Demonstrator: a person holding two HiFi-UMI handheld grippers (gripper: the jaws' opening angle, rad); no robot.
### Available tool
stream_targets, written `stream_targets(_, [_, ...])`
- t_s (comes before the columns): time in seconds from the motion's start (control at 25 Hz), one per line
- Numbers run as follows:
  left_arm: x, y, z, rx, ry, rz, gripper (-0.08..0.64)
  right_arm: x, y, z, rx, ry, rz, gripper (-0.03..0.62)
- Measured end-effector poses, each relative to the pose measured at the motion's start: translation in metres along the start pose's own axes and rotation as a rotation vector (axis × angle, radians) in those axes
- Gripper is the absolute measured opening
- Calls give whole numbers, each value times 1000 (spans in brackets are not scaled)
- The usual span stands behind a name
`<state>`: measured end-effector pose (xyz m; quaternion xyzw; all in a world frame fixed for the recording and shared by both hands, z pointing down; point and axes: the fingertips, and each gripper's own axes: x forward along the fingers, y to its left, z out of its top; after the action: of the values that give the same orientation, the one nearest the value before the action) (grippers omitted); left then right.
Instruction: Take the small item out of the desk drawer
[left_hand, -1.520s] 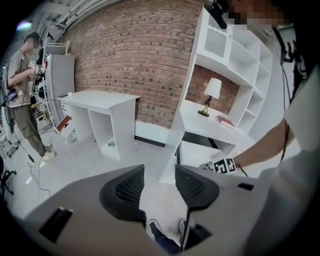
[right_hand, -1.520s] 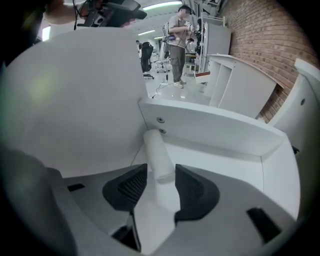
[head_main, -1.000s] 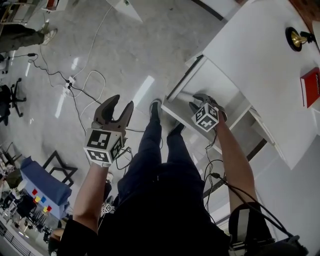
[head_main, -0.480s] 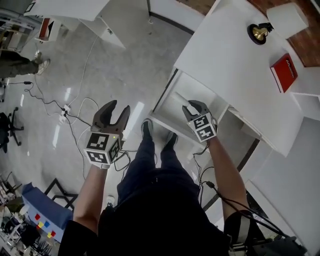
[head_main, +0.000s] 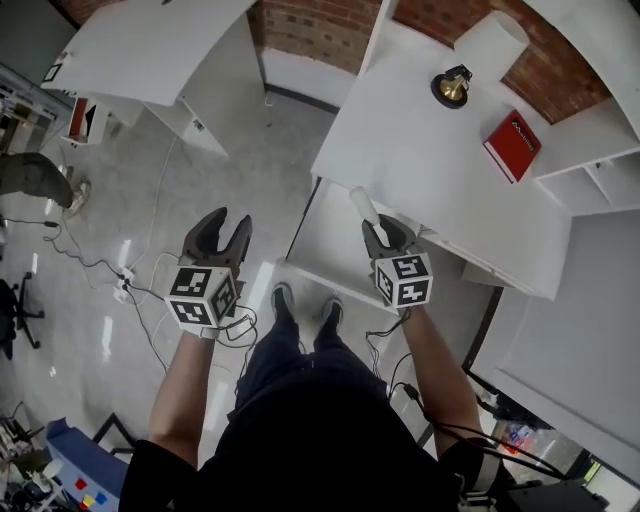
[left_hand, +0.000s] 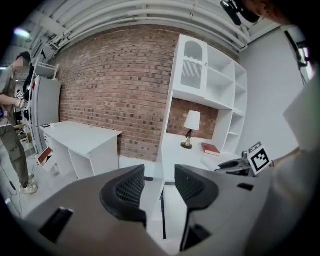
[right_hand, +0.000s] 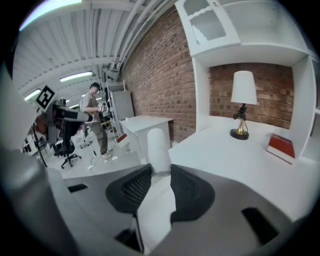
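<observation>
Right tongs (head_main: 385, 232) are clamped on the small white item (head_main: 362, 205), a rounded, tube-like piece whose lower part sits squeezed between the two dark ribbed pads while its upper end sticks out past the fingertips. Seen from the head view, the item is held above the pulled-out desk drawer (head_main: 322, 250), near the front edge of the white desk (head_main: 420, 165), touching neither. In the right gripper view the same item (right_hand: 157, 147) fills the gap of the right tongs (right_hand: 160, 182) and points toward the desk top. Left tongs (head_main: 222, 228) hang over the grey floor (head_main: 250, 140) to the left of the drawer, well apart from it, with the jaws spread and nothing between them; the left gripper view confirms the gap of the left tongs (left_hand: 160, 187) is free. On the desk stand a lamp (head_main: 452, 85) with a brass base and a red book (head_main: 512, 145) lying flat beside it. A second white desk (head_main: 150, 45) stands farther left, against the brick wall (head_main: 320, 30).
</observation>
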<state>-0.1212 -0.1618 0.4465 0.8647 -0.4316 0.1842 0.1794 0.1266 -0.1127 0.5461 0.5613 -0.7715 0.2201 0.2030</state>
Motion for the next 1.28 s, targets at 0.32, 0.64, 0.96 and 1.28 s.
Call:
stream_targets(0.32, [-1,-16,59,47,-90,-61,184,-62,-22,71,130,-179,-148,118])
stream_targets(0.64, [7,-14,119,101,-193,-111,184,-113,-53,106,169,-273,-317,118])
stream_targets(0.96, [25,-11,128,117,-202,-205,184,-135,-69,104,194,-275,-456,118])
stream_targets(1.28, [45,-8,121,114,-175,-274,184,-145,-78,91,212,-235,-549,118])
